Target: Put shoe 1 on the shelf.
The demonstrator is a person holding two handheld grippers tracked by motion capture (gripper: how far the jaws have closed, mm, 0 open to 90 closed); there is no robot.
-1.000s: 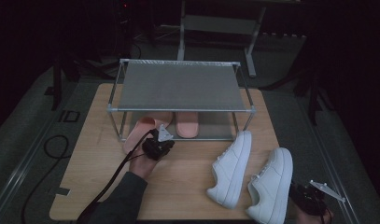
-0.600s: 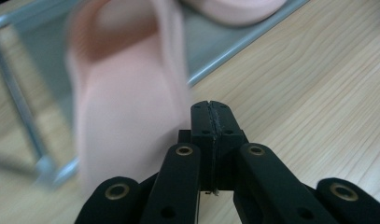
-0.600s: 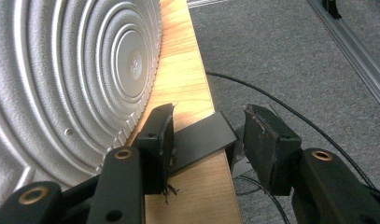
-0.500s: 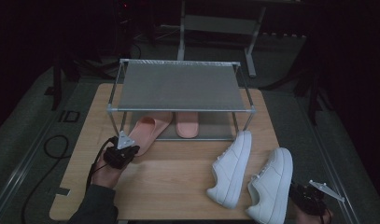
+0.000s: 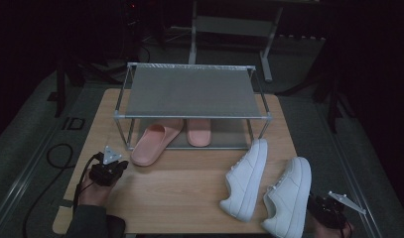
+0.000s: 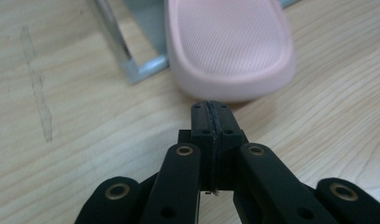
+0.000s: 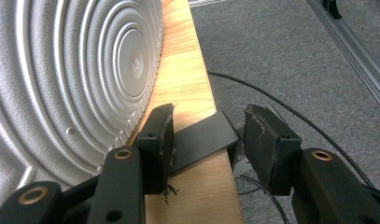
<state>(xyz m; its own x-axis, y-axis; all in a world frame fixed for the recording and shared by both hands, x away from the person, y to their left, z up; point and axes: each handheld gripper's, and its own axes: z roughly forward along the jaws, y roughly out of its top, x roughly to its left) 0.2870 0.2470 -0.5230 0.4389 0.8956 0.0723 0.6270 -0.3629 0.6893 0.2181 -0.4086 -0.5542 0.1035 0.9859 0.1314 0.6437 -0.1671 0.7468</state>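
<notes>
Two pink slippers lie under the metal rack. The left slipper is angled, and its end sticks out past the rack's front. My left gripper rests low over the wooden table, just left of that slipper. In the left gripper view its jaws are pressed together with nothing between them, and the slipper's rounded end is right ahead. Two white sneakers stand at the front right. My right gripper is open at the table's right corner, beside the grey sole of the nearer sneaker.
The rack's front left leg stands just left of the angled slipper. The second slipper lies straight under the shelf. Grey carpet with a black cable lies beyond the table's right edge. A metal frame stands behind the table.
The left hand and gripper have drawn back from the rack's front, leftward and toward the table's near edge, away from the angled slipper. The right gripper has kept still.
</notes>
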